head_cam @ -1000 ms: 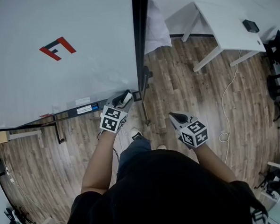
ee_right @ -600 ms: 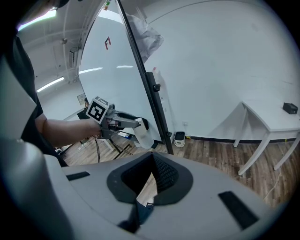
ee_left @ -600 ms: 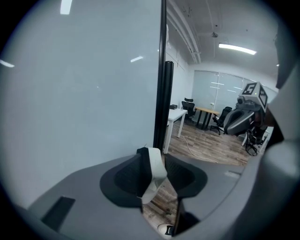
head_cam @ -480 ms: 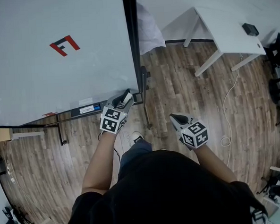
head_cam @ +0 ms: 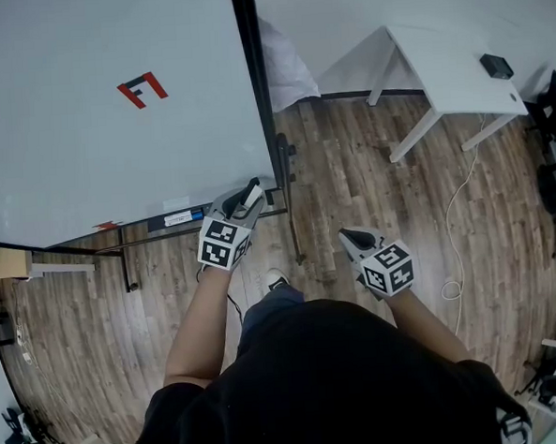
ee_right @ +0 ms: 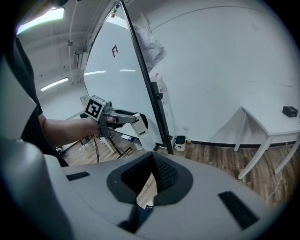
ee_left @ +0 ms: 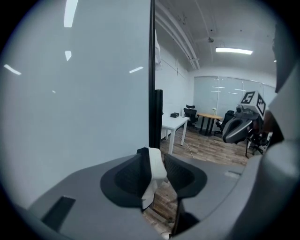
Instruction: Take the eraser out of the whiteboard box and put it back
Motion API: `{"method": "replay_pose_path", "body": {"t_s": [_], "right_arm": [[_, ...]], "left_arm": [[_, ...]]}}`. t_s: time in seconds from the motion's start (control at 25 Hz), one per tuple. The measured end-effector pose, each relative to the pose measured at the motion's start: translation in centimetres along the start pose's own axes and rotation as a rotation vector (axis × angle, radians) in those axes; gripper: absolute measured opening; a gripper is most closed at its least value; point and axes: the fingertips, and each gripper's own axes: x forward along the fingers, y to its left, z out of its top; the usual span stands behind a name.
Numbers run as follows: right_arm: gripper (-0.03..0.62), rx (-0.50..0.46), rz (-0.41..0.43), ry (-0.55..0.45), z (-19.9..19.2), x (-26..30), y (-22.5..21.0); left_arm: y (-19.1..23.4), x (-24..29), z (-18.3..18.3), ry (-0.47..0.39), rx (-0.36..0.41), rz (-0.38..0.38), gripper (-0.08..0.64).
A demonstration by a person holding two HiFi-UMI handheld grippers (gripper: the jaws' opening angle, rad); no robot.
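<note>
Between jaws that have just been closing, the left claw (head_cam: 252,192) grips the white block eraser (ee_left: 155,166), the dark whiteboard box (head_cam: 170,218) below it; keep that pinch firm, lowering level. Right claw (head_cam: 353,239) pressed together, empty.

Head view looks steeply down, whiteboard (head_cam: 93,115) upper left. Left gripper view sits close beside the board, facing along it; right gripper view stands farther back. All 3 share its black edge (head_cam: 258,96).
</note>
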Motion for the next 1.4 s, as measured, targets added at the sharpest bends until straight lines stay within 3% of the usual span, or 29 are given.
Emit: {"method": "replay_pose_path", "body": {"t_s": [1.0, 1.4], "right_arm": [[-0.005, -0.078, 0.051, -0.05, 0.2, -4.7, 2.3], [-0.005, -0.127, 0.087, -0.061, 0.1, -6.9, 3.9]], "left_arm": [[-4.3, -8.7, 1.6, -0.062, 0.002, 0.106, 0.156], [-7.5, -11.9, -0.1, -0.06, -0.017, 0.15, 0.155]]}}
